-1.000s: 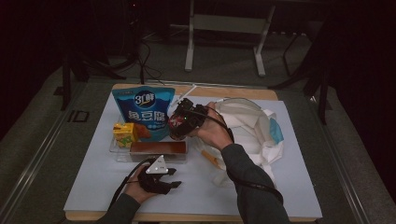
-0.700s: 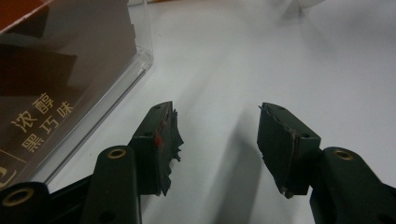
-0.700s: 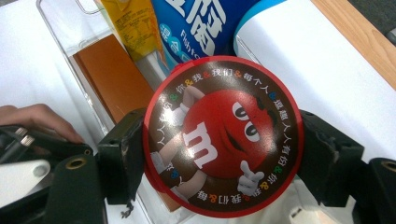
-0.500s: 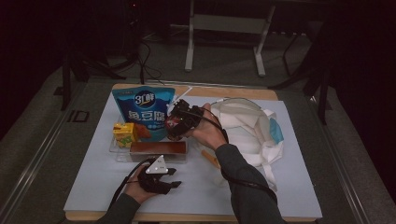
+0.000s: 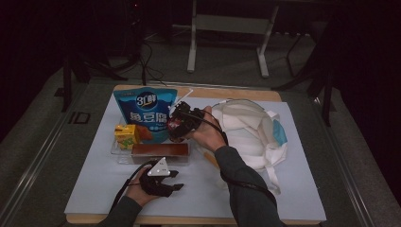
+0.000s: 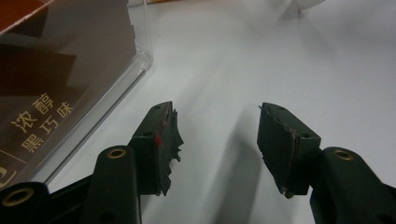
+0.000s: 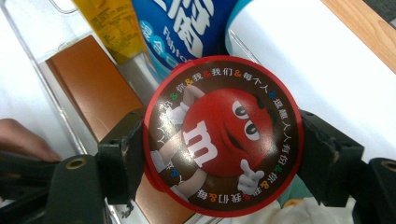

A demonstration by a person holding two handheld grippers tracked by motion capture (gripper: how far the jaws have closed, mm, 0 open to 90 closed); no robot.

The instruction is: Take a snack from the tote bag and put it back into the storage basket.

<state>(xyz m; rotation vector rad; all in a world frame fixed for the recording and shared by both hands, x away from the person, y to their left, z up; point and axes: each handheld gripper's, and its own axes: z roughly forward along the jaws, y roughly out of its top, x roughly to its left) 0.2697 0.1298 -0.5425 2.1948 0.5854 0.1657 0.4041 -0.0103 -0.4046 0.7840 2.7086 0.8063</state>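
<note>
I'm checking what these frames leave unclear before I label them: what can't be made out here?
- M&M's container: right gripper view shows just its round lid between the right gripper jaws; its body is hidden behind it.
- Brown chocolate box: left gripper view cuts it off at the left edge.
- White bag: high view, contents hidden by its folds.
- Yellow carton: print too small.

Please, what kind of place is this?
Probably a recording studio or lab, not a home: a lit table with a white cover, dark surroundings, metal stand legs and cables on the floor behind, and snack packages staged for handling.
</note>
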